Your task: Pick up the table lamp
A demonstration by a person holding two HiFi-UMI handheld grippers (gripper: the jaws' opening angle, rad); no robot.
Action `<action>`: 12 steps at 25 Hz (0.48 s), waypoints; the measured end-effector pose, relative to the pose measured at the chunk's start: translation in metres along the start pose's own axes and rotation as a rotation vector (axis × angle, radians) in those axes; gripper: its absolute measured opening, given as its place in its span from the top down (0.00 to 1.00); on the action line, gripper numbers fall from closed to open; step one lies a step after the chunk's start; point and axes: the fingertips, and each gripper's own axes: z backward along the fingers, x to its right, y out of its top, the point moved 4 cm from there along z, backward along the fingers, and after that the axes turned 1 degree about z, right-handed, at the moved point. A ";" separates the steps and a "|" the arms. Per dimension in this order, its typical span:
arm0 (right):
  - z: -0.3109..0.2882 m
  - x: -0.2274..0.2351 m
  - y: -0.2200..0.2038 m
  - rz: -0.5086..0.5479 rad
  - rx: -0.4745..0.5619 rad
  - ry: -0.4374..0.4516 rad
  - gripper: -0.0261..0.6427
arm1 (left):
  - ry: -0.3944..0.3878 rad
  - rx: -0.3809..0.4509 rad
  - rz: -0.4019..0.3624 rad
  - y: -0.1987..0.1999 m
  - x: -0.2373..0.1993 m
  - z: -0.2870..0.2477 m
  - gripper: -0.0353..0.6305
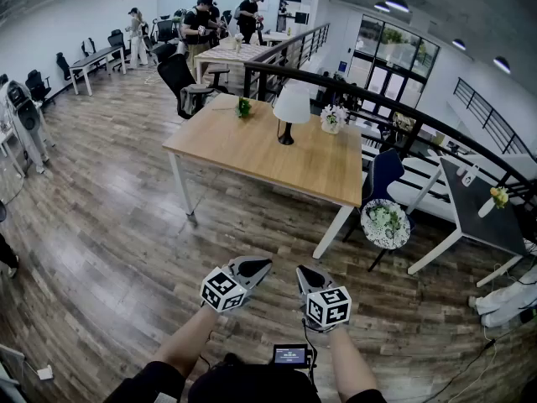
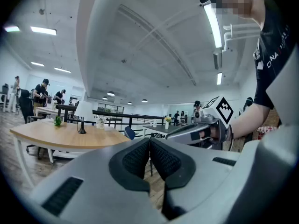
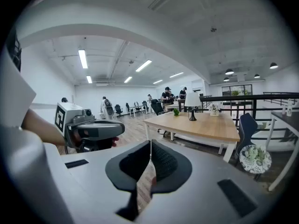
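Approach step: table lamp (image 1: 291, 107) at 12 o'clock, well apart. Jaws of left gripper (image 1: 254, 266) and right gripper (image 1: 309, 276) together, empty. Next: walk closer, open.

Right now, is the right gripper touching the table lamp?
Apart. The head view shows the right gripper low in frame, with floor between it and the table lamp on the wooden table.

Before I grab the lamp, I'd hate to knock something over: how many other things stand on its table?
2: a green plant left of the table lamp, white flowers in a vase right of it. None seems hidden.
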 end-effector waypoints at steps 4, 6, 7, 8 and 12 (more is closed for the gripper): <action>0.008 0.010 0.008 0.020 0.012 -0.010 0.91 | 0.048 -0.041 -0.063 0.002 -0.001 -0.005 0.92; 0.011 0.016 0.012 0.025 0.019 -0.013 0.91 | 0.064 -0.040 -0.056 0.003 -0.001 -0.009 0.92; 0.012 0.019 0.013 0.026 0.020 -0.013 0.91 | 0.068 -0.040 -0.047 0.004 -0.001 -0.010 0.92; 0.013 0.021 0.013 0.025 0.021 -0.013 0.91 | 0.069 -0.039 -0.038 0.004 0.000 -0.012 0.92; 0.015 0.024 0.011 0.030 0.018 -0.001 0.91 | 0.097 -0.040 -0.067 0.008 0.004 -0.015 0.92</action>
